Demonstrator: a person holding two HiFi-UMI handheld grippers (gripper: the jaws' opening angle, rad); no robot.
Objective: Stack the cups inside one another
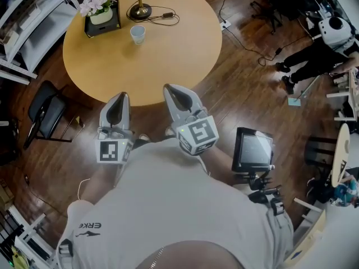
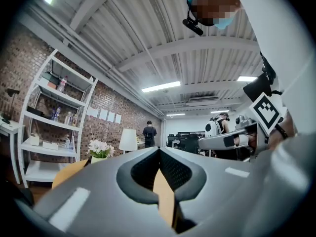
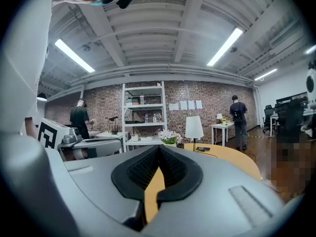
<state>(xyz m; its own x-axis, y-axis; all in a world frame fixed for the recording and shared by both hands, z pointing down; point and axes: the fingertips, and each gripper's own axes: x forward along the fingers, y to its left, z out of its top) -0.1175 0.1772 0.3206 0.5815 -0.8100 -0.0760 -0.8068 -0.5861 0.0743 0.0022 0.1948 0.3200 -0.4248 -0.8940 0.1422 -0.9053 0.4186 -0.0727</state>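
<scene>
Dark plank floor (image 1: 235,88), glossy, w/ wide open room right of the table. Round table (image 1: 168,66): smooth pale wood, clean curved edge; its near & right parts are bare, all items crowd the far left. White open-frame shelf (image 1: 33,21) stands far left, w/ a black chair (image 1: 45,114) at near left, close to the table edge. Left gripper (image 1: 122,96) & right gripper (image 1: 170,87), grey moulded shells w/ ribbed black pads, hang side by side at the table's near edge. Both have jaws pressed together, nothing held. Lamp (image 1: 139,7) w/ brass base & white shade, black flower box (image 1: 102,17) w/ pale blooms, then the small pale cup (image 1: 137,34): upright, just near of the lamp, right of the flower box, well apart from both grippers.
</scene>
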